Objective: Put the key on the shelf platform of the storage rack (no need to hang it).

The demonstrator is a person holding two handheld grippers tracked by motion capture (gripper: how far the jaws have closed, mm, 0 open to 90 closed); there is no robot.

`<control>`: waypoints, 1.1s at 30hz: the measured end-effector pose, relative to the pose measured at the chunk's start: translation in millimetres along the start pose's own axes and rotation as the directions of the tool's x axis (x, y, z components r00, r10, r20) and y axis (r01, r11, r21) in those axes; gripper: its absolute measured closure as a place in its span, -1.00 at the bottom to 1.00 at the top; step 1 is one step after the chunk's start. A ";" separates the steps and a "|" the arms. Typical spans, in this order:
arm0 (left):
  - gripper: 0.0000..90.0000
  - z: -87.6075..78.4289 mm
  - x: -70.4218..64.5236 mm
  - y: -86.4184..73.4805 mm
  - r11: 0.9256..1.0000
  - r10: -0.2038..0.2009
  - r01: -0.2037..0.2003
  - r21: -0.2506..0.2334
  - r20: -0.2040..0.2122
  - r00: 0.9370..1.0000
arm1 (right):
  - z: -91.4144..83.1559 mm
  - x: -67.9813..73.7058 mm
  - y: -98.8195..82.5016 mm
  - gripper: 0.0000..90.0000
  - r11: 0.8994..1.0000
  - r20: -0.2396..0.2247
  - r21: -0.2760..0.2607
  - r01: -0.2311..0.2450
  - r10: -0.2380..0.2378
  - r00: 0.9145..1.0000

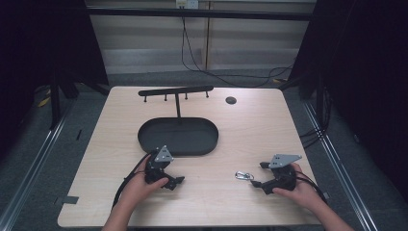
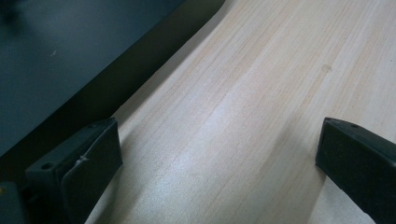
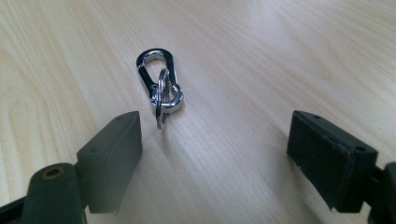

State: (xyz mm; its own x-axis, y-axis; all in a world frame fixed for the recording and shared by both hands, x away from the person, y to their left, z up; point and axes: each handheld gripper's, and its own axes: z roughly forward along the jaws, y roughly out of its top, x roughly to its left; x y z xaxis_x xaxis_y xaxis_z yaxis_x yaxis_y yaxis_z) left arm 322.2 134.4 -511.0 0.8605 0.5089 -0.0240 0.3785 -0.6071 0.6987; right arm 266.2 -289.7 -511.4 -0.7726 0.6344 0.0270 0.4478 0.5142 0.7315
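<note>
A silver carabiner (image 1: 244, 175) with a key ring looped through it lies flat on the light wooden table (image 1: 240, 130), right of centre near the front. My right gripper (image 1: 257, 174) sits just to its right, jaws open and pointing at it. In the right gripper view the carabiner (image 3: 159, 84) lies a little beyond the open gripper (image 3: 215, 154), nearer the left jaw, untouched. My left gripper (image 1: 177, 182) rests low over the table in front of the black oval tray (image 1: 144, 139), open with nothing between its jaws (image 2: 219, 154). The tray wall (image 2: 116, 88) runs beside its left jaw.
A black T-shaped rack (image 1: 175, 90) with small pegs rises on a post from the tray's back. A round black grommet (image 1: 231, 100) sits in the table at the back right. Cables (image 1: 202, 67) trail on the floor behind the table.
</note>
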 end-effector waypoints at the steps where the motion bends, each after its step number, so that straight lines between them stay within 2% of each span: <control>1: -1.00 0.0 0.0 0.0 1.000 0.000 0.000 0.000 0.000 1.000 | 0.0 0.0 0.0 -0.61 1.000 0.000 0.000 0.001 -0.001 1.000; 10: -1.00 0.0 0.0 0.0 1.000 -0.001 0.001 0.000 0.000 1.000 | -0.2 0.3 0.2 -0.60 1.000 0.002 0.003 -0.002 0.002 1.000; 16: -1.00 0.0 -0.1 0.0 1.000 -0.001 0.001 -0.001 0.000 1.000 | -3.0 1.8 9.9 -0.49 0.995 -0.004 0.096 0.007 -0.007 1.000; 18: -1.00 0.0 0.0 0.0 1.000 -0.001 0.001 0.000 0.000 1.000 | -4.6 0.9 18.7 -0.36 0.985 -0.014 0.172 0.009 -0.006 1.000; 19: -1.00 0.0 0.0 0.0 1.000 -0.001 0.001 -0.001 0.000 1.000 | -4.6 0.9 18.7 -0.36 0.985 -0.014 0.172 0.009 -0.006 1.000; 21: -1.00 0.0 0.0 0.0 1.000 0.000 0.000 0.000 0.000 1.000 | -4.4 0.0 24.0 -0.31 0.977 -0.024 0.214 -0.010 0.016 1.000; 22: -1.00 0.1 -0.1 0.0 1.000 -0.001 0.001 -0.001 0.000 1.000 | -3.8 -0.6 30.5 -0.26 0.965 -0.042 0.261 -0.011 0.023 0.999; 24: -1.00 0.1 -0.1 0.0 1.000 -0.002 0.002 -0.001 0.000 1.000 | -3.7 -0.5 35.9 -0.24 0.959 -0.050 0.282 -0.018 0.034 0.998; 25: -1.00 0.1 -0.1 0.0 1.000 -0.002 0.002 -0.001 0.000 1.000 | -3.7 -0.5 35.9 -0.24 0.959 -0.050 0.282 -0.018 0.034 0.998; 33: -1.00 0.1 -0.1 0.0 1.000 -0.002 0.002 -0.001 0.000 1.000 | -0.9 2.1 57.5 -0.12 0.945 -0.068 0.328 0.006 0.018 0.998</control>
State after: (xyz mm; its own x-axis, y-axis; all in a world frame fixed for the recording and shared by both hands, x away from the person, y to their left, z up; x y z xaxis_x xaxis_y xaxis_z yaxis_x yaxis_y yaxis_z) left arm 322.1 134.3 -511.1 0.8597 0.5102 -0.0255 0.3798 -0.6051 0.6997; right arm 289.9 -259.3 -468.6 -0.7933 0.6027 0.0862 0.5665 0.6787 0.4674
